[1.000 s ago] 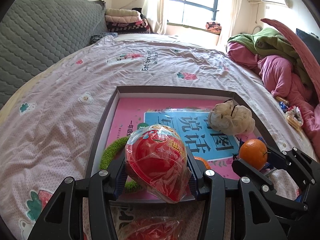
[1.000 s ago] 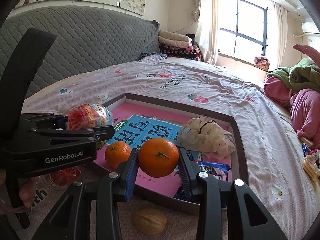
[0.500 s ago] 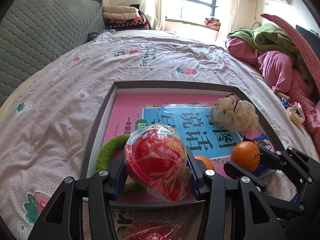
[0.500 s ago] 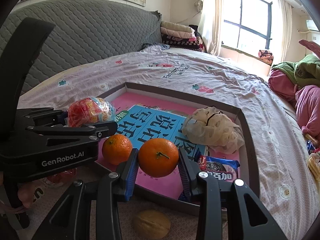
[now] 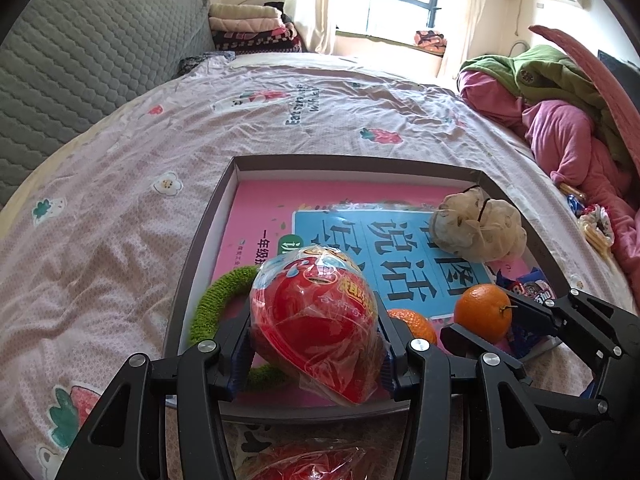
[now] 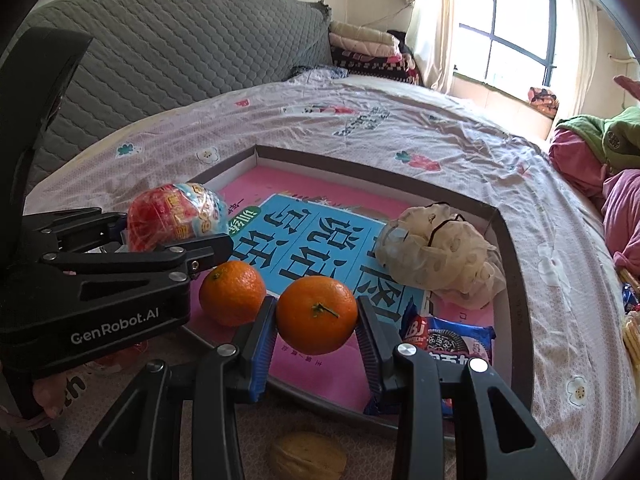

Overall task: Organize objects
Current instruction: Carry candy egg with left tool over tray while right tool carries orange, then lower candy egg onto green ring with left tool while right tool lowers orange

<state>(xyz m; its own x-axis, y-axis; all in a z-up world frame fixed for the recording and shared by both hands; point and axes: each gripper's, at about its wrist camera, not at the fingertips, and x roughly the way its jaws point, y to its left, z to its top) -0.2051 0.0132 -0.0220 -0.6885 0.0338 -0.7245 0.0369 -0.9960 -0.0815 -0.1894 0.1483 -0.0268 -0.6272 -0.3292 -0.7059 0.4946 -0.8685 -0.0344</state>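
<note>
My left gripper [image 5: 316, 344] is shut on a red plastic-wrapped snack ball [image 5: 314, 322] and holds it over the near left part of the grey-rimmed tray [image 5: 356, 162]. It also shows in the right wrist view [image 6: 176, 216]. My right gripper [image 6: 316, 332] is shut on an orange [image 6: 316, 314], held over the tray's near edge; the orange shows in the left wrist view [image 5: 484, 312] too. In the tray lie a pink and blue book [image 6: 304, 240], a second orange [image 6: 232, 292], a beige scrunchie [image 6: 436, 256], a blue cookie packet [image 6: 452, 340] and a green fuzzy ring [image 5: 212, 300].
A walnut [image 6: 308, 456] lies on the bed in front of the tray. Another red wrapped snack [image 5: 312, 460] lies below my left gripper. Pink and green bedding [image 5: 560, 112] is piled at the right, a grey headboard [image 6: 180, 60] at the left. Snack wrappers [image 5: 592, 224] lie right of the tray.
Both grippers have moved forward and lower over the tray, each keeping its hold. The cookie packet and second orange come more fully into view.
</note>
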